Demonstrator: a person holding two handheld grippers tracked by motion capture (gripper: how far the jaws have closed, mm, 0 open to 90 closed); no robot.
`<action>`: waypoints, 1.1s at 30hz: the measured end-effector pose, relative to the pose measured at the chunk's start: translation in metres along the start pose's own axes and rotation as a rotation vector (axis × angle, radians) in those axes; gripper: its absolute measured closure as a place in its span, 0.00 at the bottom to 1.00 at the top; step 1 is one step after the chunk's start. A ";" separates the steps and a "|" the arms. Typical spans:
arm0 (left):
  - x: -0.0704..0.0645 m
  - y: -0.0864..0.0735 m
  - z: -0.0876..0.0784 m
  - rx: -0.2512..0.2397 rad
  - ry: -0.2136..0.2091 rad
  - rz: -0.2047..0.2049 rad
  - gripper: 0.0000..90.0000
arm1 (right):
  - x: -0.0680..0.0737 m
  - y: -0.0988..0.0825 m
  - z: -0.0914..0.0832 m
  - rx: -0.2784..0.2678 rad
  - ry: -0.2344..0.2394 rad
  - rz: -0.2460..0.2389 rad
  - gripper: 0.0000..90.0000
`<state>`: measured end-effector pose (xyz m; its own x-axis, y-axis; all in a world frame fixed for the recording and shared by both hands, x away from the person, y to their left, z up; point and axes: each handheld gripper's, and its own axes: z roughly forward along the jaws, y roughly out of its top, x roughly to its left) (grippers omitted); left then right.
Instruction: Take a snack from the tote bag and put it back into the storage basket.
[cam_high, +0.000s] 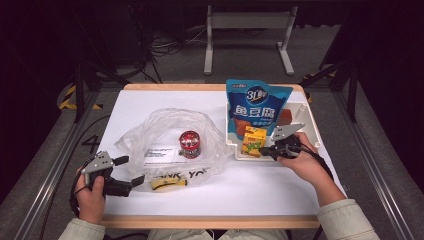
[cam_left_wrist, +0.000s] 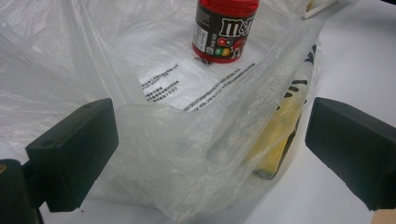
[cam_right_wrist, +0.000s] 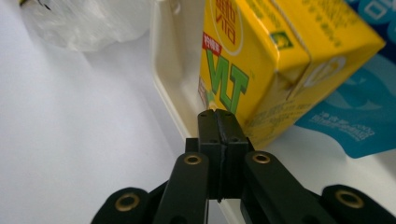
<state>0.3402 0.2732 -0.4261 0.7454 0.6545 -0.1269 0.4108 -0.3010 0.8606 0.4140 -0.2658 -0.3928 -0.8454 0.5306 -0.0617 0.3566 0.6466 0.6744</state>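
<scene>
High view: candy tub (cam_high: 190, 144) inside plastic bag (cam_high: 150, 131)

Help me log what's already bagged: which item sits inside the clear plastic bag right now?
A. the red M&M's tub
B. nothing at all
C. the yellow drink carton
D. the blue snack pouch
A: the red M&M's tub stands on the printed sheet inside the clear plastic bag, while the yellow drink carton and blue snack pouch are in the white tray.
</scene>
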 end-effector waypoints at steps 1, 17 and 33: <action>0.000 0.000 0.000 -0.001 0.000 -0.005 0.04 | 0.000 -0.001 0.001 0.006 -0.001 0.004 1.00; 0.000 0.000 0.001 -0.002 -0.002 -0.008 0.04 | -0.006 -0.010 0.014 0.054 -0.016 0.029 1.00; 0.001 0.000 0.000 -0.001 -0.002 -0.010 0.04 | -0.009 -0.011 0.012 0.042 -0.021 0.064 0.99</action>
<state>0.3409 0.2734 -0.4265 0.7420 0.6564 -0.1364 0.4176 -0.2934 0.8600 0.4225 -0.2715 -0.4086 -0.8116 0.5831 -0.0352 0.4267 0.6329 0.6461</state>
